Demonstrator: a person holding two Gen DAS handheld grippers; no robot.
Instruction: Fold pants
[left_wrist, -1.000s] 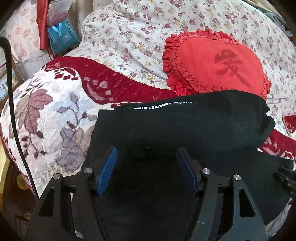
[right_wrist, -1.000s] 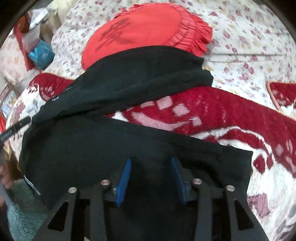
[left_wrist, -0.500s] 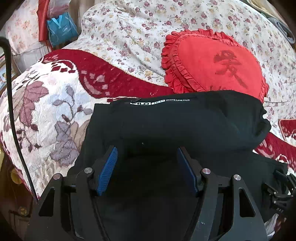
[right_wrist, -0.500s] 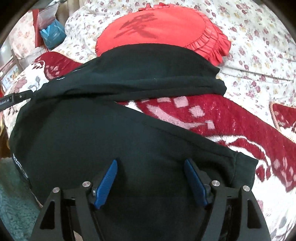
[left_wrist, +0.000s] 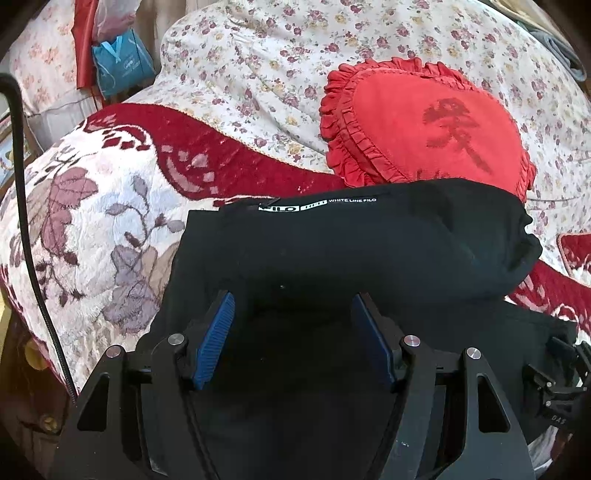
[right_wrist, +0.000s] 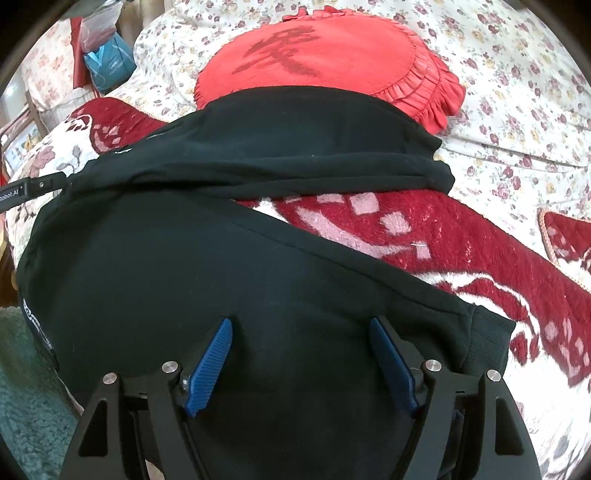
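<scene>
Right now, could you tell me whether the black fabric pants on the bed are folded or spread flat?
Partly folded: the black fabric pants lie doubled, one leg section turned back beside the other.

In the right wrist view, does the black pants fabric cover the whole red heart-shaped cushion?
No: the black pants overlap only the near edge of the red heart-shaped cushion, whose face and ruffled edge stay exposed.
</scene>
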